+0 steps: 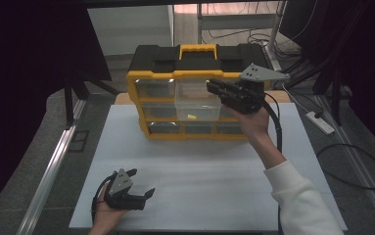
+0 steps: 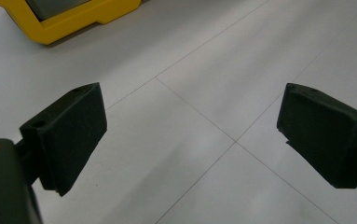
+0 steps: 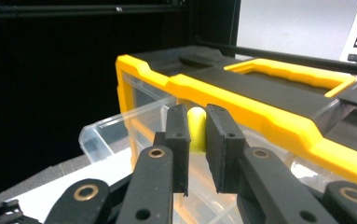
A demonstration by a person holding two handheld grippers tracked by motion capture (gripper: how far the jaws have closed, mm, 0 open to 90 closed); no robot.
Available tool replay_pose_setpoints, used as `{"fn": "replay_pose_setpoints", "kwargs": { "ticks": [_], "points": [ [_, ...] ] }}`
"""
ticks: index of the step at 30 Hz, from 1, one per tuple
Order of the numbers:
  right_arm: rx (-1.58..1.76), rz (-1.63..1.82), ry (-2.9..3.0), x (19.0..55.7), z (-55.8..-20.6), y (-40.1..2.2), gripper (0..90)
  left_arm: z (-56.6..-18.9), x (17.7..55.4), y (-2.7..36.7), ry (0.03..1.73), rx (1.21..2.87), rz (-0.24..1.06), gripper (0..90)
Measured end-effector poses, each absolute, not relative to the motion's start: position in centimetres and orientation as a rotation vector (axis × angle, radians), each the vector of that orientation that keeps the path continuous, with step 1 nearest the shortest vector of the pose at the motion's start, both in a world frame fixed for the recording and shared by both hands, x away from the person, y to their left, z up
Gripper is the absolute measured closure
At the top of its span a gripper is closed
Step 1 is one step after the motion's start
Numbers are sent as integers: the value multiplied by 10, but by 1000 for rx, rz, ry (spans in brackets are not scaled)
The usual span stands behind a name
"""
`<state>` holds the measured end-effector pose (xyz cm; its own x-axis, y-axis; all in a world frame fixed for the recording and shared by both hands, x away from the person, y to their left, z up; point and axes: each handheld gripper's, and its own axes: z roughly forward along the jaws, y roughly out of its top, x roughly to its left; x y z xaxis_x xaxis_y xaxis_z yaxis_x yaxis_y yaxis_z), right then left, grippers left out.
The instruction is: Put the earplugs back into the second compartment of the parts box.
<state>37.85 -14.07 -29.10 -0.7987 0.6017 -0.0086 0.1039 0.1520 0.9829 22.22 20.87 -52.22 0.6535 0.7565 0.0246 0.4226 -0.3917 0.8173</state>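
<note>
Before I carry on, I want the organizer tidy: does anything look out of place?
One clear drawer in the middle column of the yellow organizer stands pulled out, with a small yellow piece inside. The right tongs hold another small yellow item above it. Nothing looks spilled or damaged.

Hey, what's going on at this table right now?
A person is working at a yellow organizer with a gripper in each hand. The right gripper, jaws shut on a small yellow piece, is above the pulled-out clear drawer, where another yellow bit lies. The left gripper is open over the table.
</note>
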Motion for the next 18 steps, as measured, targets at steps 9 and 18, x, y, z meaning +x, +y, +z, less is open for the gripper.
{"fn": "replay_pose_setpoints", "kwargs": {
  "ticks": [9, 18],
  "points": [
    [671, 1644, 2026, 378, -293, -138, 436, -523, 224, 208, 915, 2037, 500, 83],
    [698, 1677, 1972, 364, -297, -167, 269, -521, 224, 208, 911, 2016, 486, 83]
  ]
}}
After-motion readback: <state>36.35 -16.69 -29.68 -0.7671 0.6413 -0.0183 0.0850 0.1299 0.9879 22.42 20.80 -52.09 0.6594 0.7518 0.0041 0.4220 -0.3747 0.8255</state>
